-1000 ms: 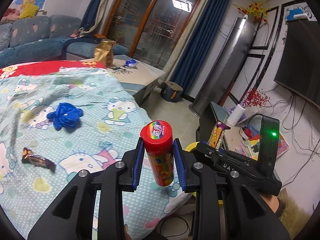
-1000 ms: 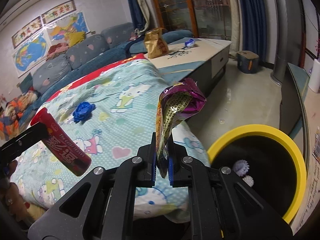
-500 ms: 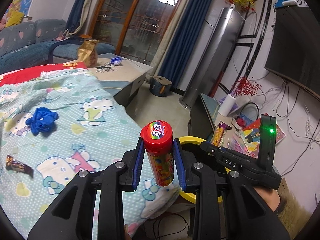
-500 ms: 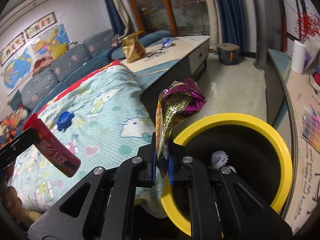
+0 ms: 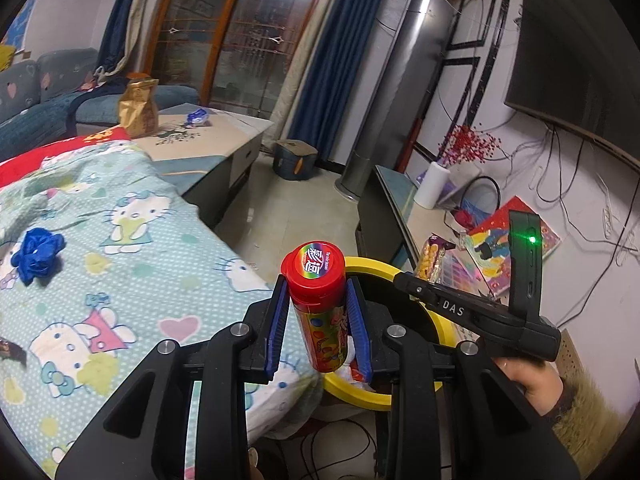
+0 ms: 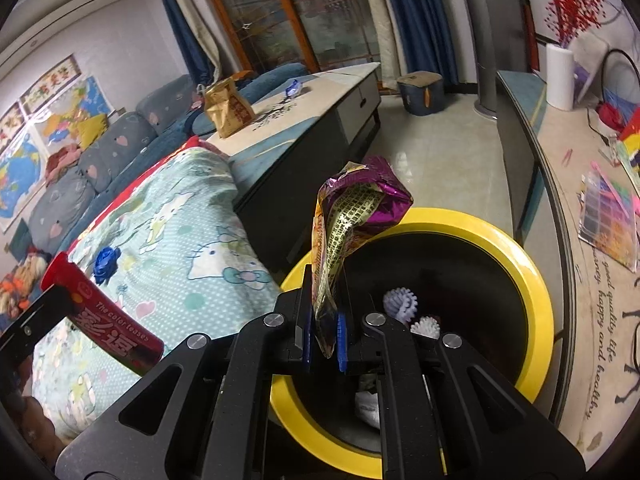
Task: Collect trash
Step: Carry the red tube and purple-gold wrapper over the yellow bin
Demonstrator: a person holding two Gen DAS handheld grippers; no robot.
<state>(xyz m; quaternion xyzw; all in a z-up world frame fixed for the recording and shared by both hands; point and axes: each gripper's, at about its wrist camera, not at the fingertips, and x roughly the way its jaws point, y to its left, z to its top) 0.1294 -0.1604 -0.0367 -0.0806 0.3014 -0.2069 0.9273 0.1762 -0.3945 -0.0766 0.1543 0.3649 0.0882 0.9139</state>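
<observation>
Purple snack wrapper (image 6: 352, 216) sits clamped between my right gripper (image 6: 323, 330) pads, standing up over the yellow-rimmed trash bin (image 6: 536, 280), whose opening fills the view from 12 to 5 o'clock. Two pale spiky balls (image 6: 400, 302) lie inside it. My left gripper (image 5: 318, 322) is closed on a red candy tube (image 5: 318, 308), upright, with the bin's rim (image 5: 400, 270) just behind at 2 o'clock. On the Hello Kitty blanket (image 5: 132, 264), at 9 o'clock, I see a crumpled blue scrap (image 5: 38, 250).
</observation>
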